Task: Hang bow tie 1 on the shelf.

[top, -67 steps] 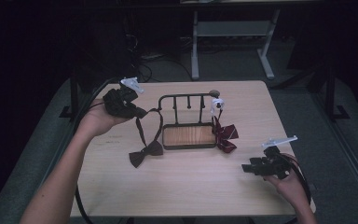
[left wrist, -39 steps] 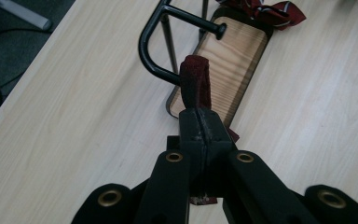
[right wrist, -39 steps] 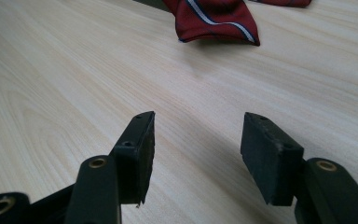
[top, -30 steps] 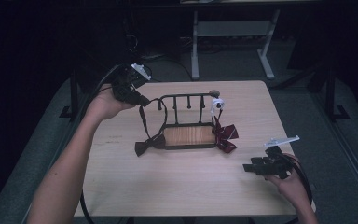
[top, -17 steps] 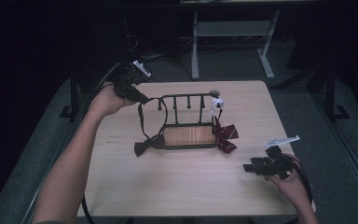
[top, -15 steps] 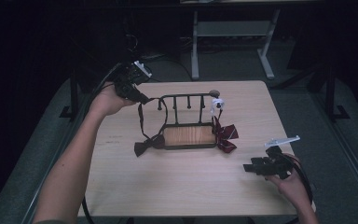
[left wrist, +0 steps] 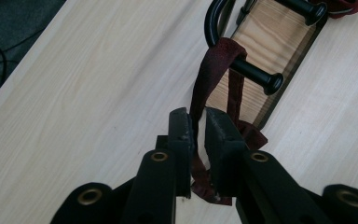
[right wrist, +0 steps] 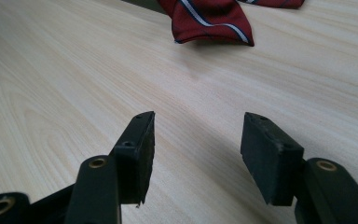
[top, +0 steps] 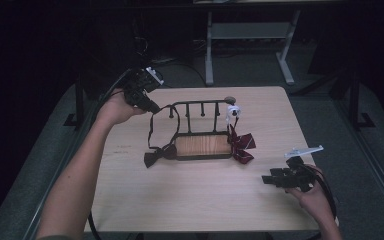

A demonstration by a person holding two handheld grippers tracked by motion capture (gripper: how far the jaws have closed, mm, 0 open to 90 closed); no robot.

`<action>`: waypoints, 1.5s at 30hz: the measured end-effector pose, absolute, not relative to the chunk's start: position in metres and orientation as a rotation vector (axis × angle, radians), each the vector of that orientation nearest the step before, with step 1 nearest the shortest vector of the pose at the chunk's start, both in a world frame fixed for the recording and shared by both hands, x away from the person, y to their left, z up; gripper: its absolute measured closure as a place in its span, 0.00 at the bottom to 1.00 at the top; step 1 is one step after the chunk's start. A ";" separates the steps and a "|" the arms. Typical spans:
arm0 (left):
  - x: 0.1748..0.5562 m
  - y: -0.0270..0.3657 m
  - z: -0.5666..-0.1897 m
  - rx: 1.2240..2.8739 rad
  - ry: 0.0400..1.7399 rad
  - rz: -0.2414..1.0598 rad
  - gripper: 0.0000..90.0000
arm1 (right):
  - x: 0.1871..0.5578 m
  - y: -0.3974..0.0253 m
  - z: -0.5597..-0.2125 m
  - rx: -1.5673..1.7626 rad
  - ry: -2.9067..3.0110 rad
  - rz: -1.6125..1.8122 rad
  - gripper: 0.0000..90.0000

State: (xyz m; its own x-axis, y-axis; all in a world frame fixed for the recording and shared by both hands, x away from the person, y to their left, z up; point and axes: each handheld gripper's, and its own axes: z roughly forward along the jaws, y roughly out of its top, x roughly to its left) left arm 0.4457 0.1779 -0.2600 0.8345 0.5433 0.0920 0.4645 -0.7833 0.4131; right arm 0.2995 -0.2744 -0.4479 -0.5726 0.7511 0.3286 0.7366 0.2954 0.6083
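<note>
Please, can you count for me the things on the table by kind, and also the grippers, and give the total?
Bow ties: 2 (dark bow tie, its strap over a peg; red striped bow tie)
Rack: 1 (black peg rack with a wooden base)
Grippers: 2 (left gripper pinching the dark tie's strap; right gripper, open)
Total: 5

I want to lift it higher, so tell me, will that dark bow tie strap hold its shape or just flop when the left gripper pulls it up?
Likely floppy: the strap drapes limp over the rack's peg. Probably light, since the left gripper holds it by a thin pinch. It may snag on that peg.
</note>
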 end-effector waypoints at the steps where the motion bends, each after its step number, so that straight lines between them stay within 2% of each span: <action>1: 0.445 0.178 -0.260 2.635 0.756 0.293 0.88 | 0.299 -0.275 -0.448 1.446 2.512 1.163 0.49; 45: 0.402 0.210 -0.281 2.575 0.762 0.263 0.71 | 0.300 -0.276 -0.449 1.472 2.487 1.150 0.46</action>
